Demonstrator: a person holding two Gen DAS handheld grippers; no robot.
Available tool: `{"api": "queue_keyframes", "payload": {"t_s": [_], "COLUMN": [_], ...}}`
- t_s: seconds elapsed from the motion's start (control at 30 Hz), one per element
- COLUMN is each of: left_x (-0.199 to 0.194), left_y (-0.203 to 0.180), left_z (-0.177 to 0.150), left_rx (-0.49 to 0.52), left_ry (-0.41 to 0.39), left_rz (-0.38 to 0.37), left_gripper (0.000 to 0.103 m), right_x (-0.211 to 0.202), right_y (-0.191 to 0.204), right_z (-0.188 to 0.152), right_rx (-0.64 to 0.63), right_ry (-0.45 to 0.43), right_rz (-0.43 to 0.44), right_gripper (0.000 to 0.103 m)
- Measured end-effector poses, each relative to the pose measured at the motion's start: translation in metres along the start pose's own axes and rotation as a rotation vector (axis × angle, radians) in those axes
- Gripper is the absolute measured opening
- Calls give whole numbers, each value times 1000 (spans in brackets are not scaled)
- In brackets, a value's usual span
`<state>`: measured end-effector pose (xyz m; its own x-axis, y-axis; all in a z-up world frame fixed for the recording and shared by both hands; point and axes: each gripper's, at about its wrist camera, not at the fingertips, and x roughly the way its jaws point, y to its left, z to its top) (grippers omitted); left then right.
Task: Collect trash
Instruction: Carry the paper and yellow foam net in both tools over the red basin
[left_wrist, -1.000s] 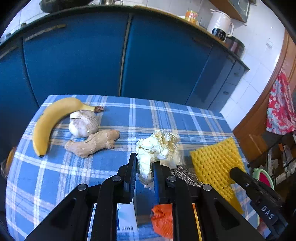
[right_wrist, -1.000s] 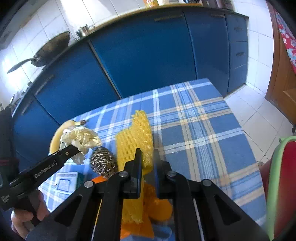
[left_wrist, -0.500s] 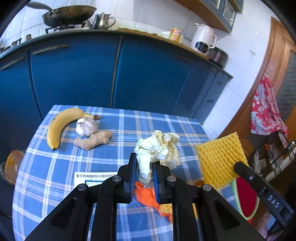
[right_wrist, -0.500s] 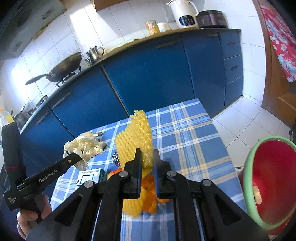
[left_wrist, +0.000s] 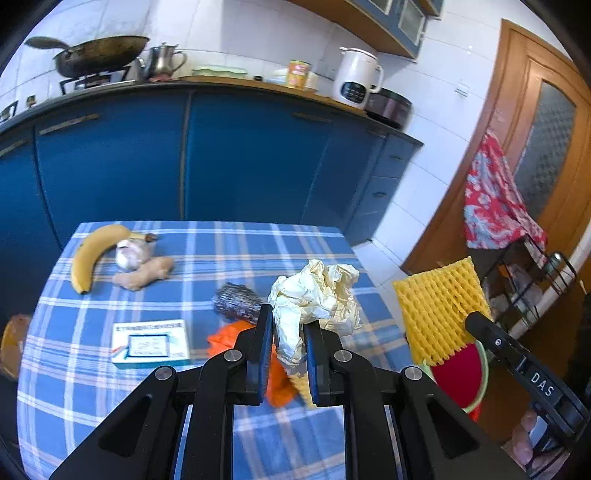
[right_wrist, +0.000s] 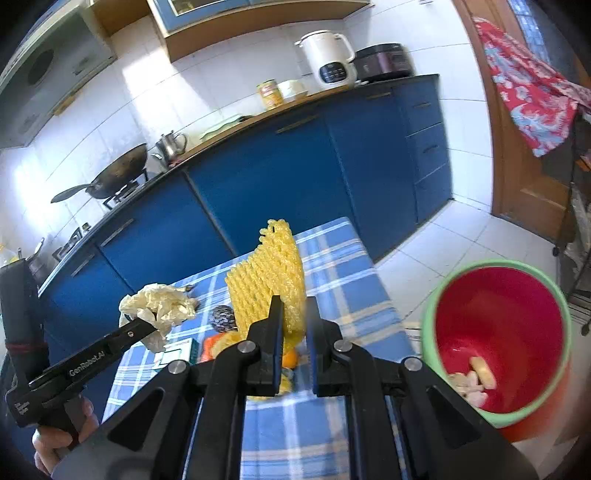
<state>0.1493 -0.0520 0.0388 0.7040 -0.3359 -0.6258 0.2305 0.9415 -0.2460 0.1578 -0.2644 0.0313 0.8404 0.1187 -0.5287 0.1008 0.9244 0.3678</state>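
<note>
Your right tool (right_wrist: 295, 325) is clenched on the yellow foam net (right_wrist: 271, 291), held upright at frame centre; the red bin (right_wrist: 498, 332) lies lower right of it, so the right hand is nearer the drop. Your left tool (left_wrist: 288, 343) is grasping the crumpled paper (left_wrist: 317, 295), lifted above the table (left_wrist: 221, 258); from there the bin (left_wrist: 461, 373) shows at lower right, beyond the net (left_wrist: 439, 310). Readable writing: "GenRobot.AI" on the left handle, "DAS" on the right one. The box's (left_wrist: 149, 343) print is too small to read
</note>
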Motion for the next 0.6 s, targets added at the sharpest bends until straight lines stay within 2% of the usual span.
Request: {"api": "queue_keyframes", "payload": {"t_s": [0.27, 0.6], "left_x": [4, 28], "left_y": [-43, -94], "left_z": [-8, -20], "left_rx": [68, 153], "left_ry": [24, 83], "left_rz": [-53, -104], "left_gripper": [16, 16], "right_x": [-27, -49], "right_y": [-35, -90], "right_z": [-6, -16], "right_rx": [28, 104], "right_ry": [-27, -42], "right_rz": [-119, -215], "right_gripper": [13, 14]}}
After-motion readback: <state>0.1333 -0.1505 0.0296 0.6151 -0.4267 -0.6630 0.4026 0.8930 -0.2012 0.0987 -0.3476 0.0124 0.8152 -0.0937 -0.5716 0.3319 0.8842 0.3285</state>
